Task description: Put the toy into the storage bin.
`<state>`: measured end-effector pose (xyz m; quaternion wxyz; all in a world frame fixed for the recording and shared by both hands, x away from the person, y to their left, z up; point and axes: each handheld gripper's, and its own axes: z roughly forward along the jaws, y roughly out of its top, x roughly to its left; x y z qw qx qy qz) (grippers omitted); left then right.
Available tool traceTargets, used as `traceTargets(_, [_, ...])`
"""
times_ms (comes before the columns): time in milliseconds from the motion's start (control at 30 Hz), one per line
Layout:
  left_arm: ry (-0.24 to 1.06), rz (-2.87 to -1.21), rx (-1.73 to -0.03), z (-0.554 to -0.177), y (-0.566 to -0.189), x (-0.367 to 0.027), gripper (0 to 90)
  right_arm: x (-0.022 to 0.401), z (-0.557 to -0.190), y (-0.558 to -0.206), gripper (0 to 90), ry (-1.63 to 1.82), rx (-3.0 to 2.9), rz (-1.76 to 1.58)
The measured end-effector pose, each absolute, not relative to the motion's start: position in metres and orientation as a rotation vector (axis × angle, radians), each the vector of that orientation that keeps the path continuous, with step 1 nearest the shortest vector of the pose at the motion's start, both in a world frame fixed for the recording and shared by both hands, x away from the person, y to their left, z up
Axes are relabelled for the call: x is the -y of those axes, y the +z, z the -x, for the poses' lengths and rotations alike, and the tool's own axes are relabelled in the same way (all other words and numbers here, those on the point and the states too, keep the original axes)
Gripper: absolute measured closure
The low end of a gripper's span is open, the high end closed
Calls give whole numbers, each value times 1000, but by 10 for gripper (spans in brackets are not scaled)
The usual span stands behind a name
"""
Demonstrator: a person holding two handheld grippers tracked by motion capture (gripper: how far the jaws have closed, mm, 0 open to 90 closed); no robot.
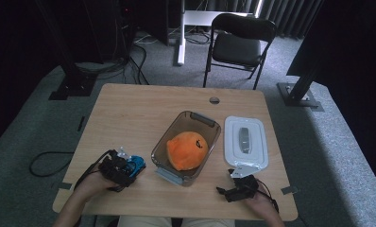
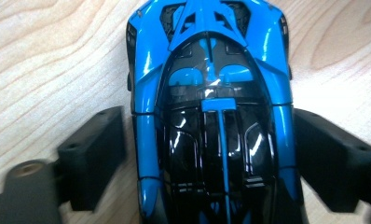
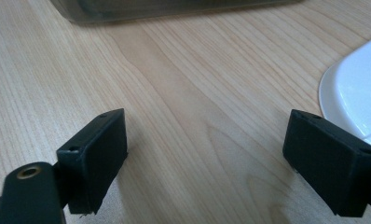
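Note:
A blue and black toy car [image 1: 137, 162] [image 2: 211, 102] sits on the wooden table [image 1: 129, 113] at the front left. My left gripper [image 1: 132, 168] [image 2: 209, 126] straddles it, a black pad on each side of its body. The right pad [image 2: 328, 158] lies close against the car, while a thin dark gap shows at the left pad [image 2: 97, 154]. My right gripper [image 1: 228, 187] [image 3: 207, 126] rests open near the front right edge, bare wood between its jaws.
A clear brown container [image 1: 195, 116] [image 3: 174, 9] holding an orange plush toy [image 1: 187, 150] stands mid-table. Its white lid [image 1: 245, 142] [image 3: 356, 93] lies flat to the right, just beyond my right gripper. A black chair [image 1: 240, 42] stands behind the table.

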<state>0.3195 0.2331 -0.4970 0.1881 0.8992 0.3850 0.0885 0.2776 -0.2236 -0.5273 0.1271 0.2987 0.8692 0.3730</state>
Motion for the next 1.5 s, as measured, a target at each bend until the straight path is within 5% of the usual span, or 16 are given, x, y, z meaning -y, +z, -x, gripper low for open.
traceTargets(133, [250, -2533, -1064, -318, -495, -232, 250, 224, -278, -527, 132, 1086, -2529, -872])
traceTargets(1500, [273, -2470, -1106, -322, -469, -251, 289, 207, -290, -521, 133, 1108, -2468, -916])
